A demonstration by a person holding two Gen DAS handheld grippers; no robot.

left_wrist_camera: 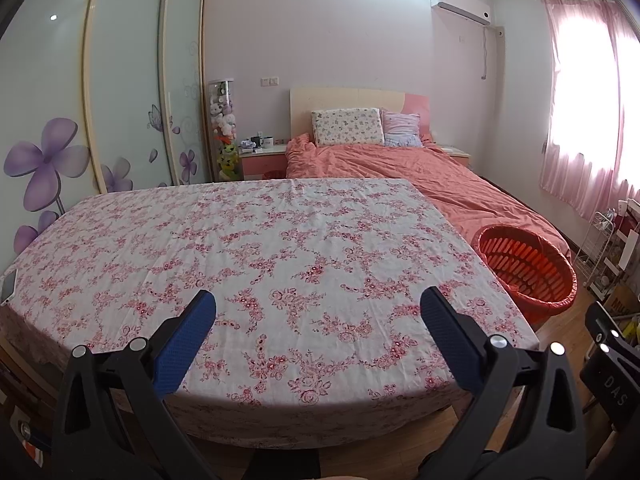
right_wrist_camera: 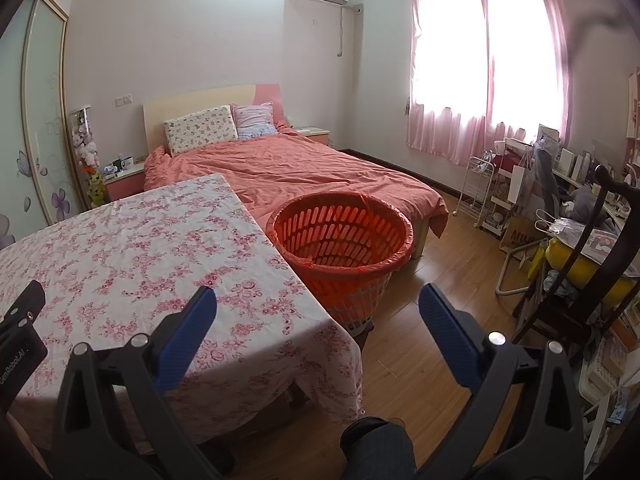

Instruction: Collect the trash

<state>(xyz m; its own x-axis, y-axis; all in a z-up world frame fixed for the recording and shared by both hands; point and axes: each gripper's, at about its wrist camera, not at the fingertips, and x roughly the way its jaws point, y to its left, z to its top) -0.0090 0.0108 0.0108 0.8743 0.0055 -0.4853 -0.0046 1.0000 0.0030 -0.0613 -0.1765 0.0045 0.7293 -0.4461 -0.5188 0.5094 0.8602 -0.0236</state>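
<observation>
An orange slatted basket [right_wrist_camera: 344,236] lined with an orange bag stands on the floor beside the table's right edge, also seen as the basket [left_wrist_camera: 528,268] in the left wrist view. A table [left_wrist_camera: 260,248] under a pink floral cloth fills the left view; no trash shows on it. My left gripper [left_wrist_camera: 318,304] hangs open above the table's near edge, blue pads wide apart, holding nothing. My right gripper [right_wrist_camera: 318,304] is open over the table's near right corner [right_wrist_camera: 312,320] and the wooden floor, empty too.
A bed [right_wrist_camera: 288,168] with an orange quilt lies behind the table. Wardrobe doors [left_wrist_camera: 120,80] stand at left. A dark chair [right_wrist_camera: 580,280], a white rack [right_wrist_camera: 480,188] and cluttered shelves line the right side. A phone [left_wrist_camera: 8,284] lies at the table's left edge. A person's knee [right_wrist_camera: 380,444] shows below.
</observation>
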